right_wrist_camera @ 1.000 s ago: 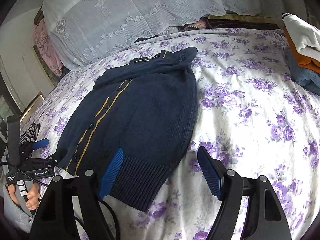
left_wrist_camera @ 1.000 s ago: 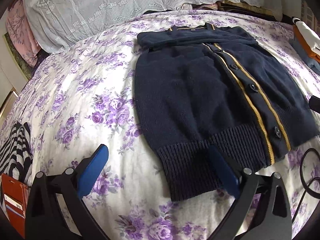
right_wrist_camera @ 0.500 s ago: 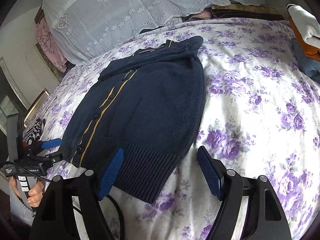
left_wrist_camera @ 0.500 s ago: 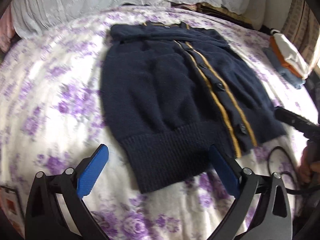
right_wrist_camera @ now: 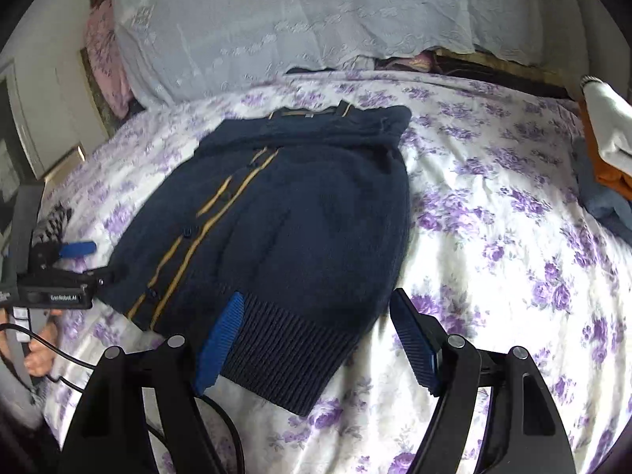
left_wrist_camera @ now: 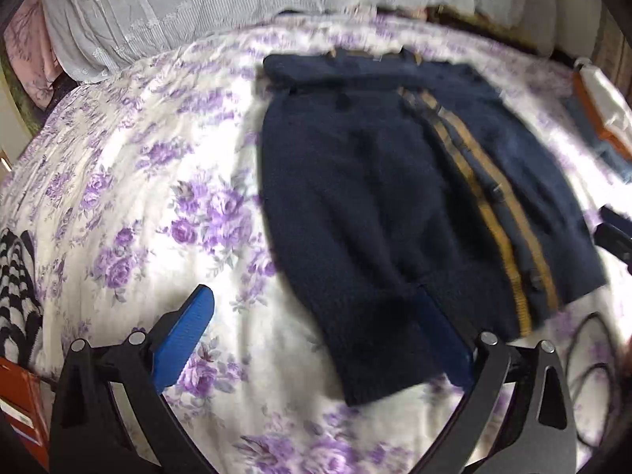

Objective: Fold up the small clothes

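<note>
A navy knit cardigan [left_wrist_camera: 395, 205] with two yellow stripes and dark buttons lies flat on the floral bedsheet [left_wrist_camera: 158, 181], sleeves folded in across the top. It also shows in the right wrist view [right_wrist_camera: 300, 213]. My left gripper [left_wrist_camera: 316, 339] is open and empty, hovering near the ribbed hem's left corner. My right gripper [right_wrist_camera: 316, 335] is open and empty, just above the ribbed hem's right corner. The left gripper also shows at the left edge of the right wrist view [right_wrist_camera: 75, 251], beside the cardigan's left side.
A white lace cover [right_wrist_camera: 316, 19] drapes the pillows at the back. A pile of orange, white and blue clothes [right_wrist_camera: 604, 150] lies at the right. A black-and-white striped garment [left_wrist_camera: 17, 288] and a red box [left_wrist_camera: 19, 410] sit at the left edge. A black cable [right_wrist_camera: 221, 426] trails below.
The left gripper view has swung back left and nearer the hem, with motion blur. The right gripper has drifted slightly closer to the hem. Both stay open; the cardigan has not moved.
</note>
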Available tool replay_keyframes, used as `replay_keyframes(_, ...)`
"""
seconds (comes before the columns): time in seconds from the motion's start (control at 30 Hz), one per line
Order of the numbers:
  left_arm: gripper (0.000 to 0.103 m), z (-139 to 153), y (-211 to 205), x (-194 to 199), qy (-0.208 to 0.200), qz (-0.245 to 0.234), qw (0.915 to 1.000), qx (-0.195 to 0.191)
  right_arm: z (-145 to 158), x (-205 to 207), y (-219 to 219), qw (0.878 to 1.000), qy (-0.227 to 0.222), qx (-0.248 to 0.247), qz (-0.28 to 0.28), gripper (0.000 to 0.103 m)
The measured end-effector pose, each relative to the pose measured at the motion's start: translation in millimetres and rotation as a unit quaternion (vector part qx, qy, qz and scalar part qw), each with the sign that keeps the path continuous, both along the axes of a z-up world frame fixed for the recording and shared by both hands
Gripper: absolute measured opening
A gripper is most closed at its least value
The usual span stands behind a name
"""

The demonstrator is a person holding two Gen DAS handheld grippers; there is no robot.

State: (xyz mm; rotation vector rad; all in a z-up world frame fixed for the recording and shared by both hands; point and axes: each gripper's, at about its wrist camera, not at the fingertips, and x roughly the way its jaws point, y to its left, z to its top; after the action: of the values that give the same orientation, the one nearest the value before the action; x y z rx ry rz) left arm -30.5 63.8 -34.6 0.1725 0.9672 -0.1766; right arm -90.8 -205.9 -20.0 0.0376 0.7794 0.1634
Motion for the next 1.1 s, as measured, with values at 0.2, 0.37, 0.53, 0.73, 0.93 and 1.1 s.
replay_keyframes(0.2, 0.099, 5, 10, 3, 0.003, 0.01, 0.9995, -0.03, -1, 2, 5, 1.0, 0.003, -0.013, 0.007, 0.079)
replay_keyframes(0.37, 0.099, 50, -9, 30, -0.056, -0.001, 0.9983, -0.015, 31, 28, 30, 0.998, -0.034, -0.018, 0.053, 0.079)
replay_keyframes(0.53, 0.099, 25, -42, 71, -0.029, -0.007, 0.9991, 0.031, 0, 81, 51, 0.997, 0.03, -0.018, 0.066, 0.069)
replay_keyframes(0.73, 0.099, 14, -30, 99, 0.008, 0.016, 0.9998, 0.006, 18, 92, 34, 0.996, 0.023, 0.033, 0.077, 0.06)
replay_keyframes(0.93, 0.099, 35, -55, 148, -0.015, 0.028, 0.999, 0.033, 24, 162, 18, 0.999, 0.024, 0.031, -0.007, 0.055)
replay_keyframes(1.1, 0.099, 1, -52, 160, 0.002, 0.052, 0.9972, 0.052, -2, 159, 13, 0.998, 0.054, 0.007, -0.008, 0.051)
